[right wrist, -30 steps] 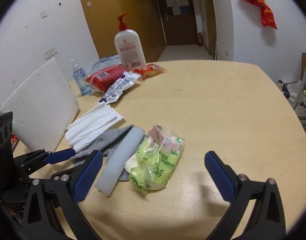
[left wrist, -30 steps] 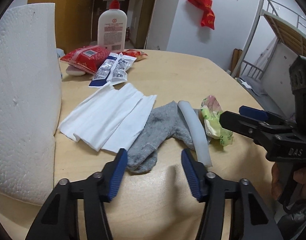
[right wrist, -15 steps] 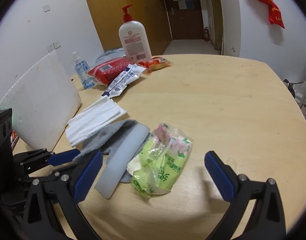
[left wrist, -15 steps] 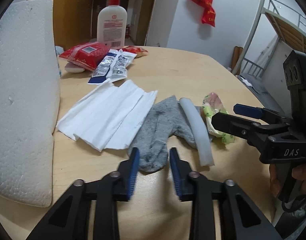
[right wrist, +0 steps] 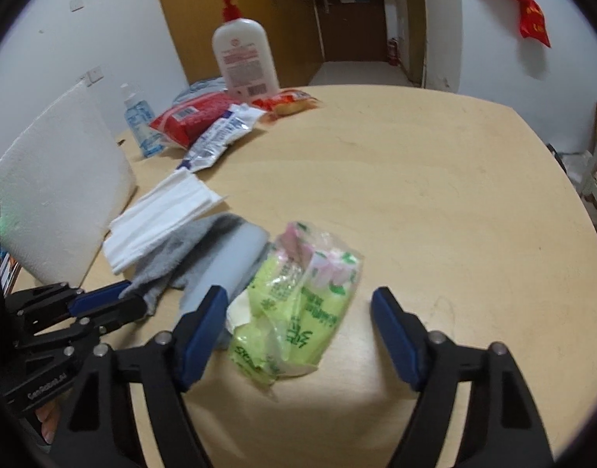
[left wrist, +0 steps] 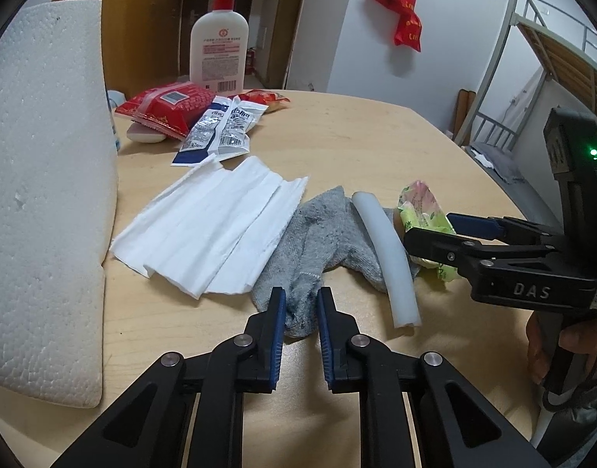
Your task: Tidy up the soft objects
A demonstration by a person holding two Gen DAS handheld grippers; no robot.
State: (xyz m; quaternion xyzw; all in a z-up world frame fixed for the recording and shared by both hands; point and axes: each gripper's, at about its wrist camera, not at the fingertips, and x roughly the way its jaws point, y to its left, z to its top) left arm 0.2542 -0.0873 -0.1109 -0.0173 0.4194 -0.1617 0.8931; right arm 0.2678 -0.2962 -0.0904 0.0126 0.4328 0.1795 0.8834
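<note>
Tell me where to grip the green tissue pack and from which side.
Pinch the green tissue pack across its narrow width, coming down from the near end. It lies flat and lengthwise between the right hand-held gripper's open jaws, which have just been closing.

Knitted grey sock [left wrist: 314, 230], smooth wooden table [left wrist: 357, 144]

A light wooden counter [right wrist: 435, 202] carries, at its far edge, an upright white pump bottle [left wrist: 219, 48] with a red dispenser, a small clear bottle [right wrist: 139, 124] with a blue label to its left, a red packet [left wrist: 166, 103], blue-and-white sachets [left wrist: 220, 128] and an orange-red wrapper [right wrist: 290, 102]. A white foam board [left wrist: 41, 195] stands tilted at the counter's left side. Beyond are a red hanging ornament [left wrist: 403, 19] on the white wall, a brown door [right wrist: 355, 11] down a corridor and a metal bunk-bed frame [left wrist: 540, 78] at the right.
</note>
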